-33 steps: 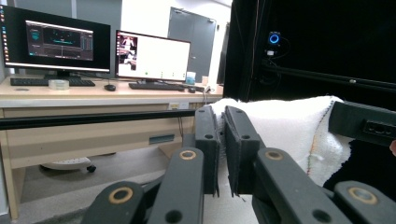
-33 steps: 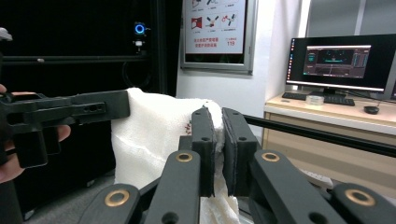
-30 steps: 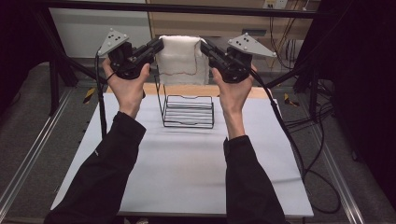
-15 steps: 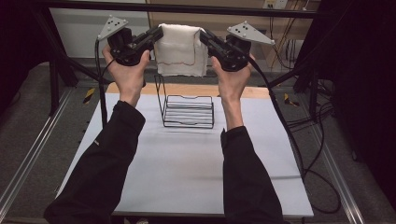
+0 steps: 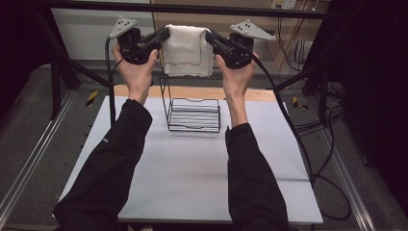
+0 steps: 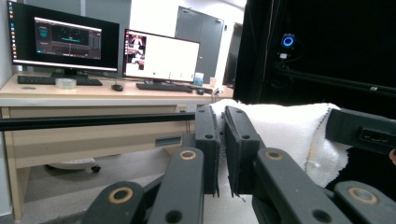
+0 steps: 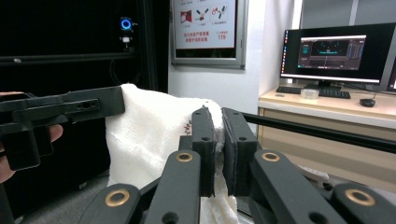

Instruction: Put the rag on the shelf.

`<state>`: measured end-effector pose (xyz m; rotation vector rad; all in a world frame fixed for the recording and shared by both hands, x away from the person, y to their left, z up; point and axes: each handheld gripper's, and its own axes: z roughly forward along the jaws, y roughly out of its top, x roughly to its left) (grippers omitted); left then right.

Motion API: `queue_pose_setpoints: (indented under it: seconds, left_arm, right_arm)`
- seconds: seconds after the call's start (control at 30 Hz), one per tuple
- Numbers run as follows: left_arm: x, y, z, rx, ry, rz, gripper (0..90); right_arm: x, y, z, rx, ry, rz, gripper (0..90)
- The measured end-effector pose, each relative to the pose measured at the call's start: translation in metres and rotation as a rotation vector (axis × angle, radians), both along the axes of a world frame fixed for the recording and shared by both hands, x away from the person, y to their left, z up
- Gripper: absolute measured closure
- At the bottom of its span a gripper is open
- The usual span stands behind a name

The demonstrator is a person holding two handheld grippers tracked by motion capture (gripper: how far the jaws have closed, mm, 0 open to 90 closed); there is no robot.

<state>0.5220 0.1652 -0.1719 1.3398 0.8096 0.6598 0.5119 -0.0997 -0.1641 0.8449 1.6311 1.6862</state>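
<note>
Below my raised hands, the wire rack (image 5: 194,114) stands on the surface (image 5: 192,178). Above it, my left tool (image 5: 163,36) and right tool (image 5: 210,37) each pinch a top corner of the white towel (image 5: 186,57), jaws clamped tight. It seems soft, light and floppy, best held by its corners.

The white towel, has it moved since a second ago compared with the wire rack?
Yes. The white towel, held between both grippers, has risen in the high view, farther above the wire rack, which stayed put.

place: lab | signs: desk monitors (image 6: 65,39), black camera frame (image 5: 202,8), rig table (image 5: 192,183)
</note>
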Motion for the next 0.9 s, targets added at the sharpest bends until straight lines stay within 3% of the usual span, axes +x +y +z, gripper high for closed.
queue_pose_setpoints:
  seconds: [0.3,0.43,0.9]
  left_arm:
    - [0.01,0.0,-0.013,0.026,0.022,-0.007,83.9]
    - [0.009,-0.001,-0.02,0.03,0.031,-0.015,83.9]
    - [-0.001,-0.002,-0.038,0.104,0.045,-0.045,83.9]
  right_arm:
    - [0.009,0.0,-0.012,-0.008,0.034,0.0,84.8]
    - [0.007,-0.001,-0.017,-0.018,0.043,0.001,84.7]
    - [-0.001,-0.006,-0.035,-0.055,0.086,0.0,84.7]
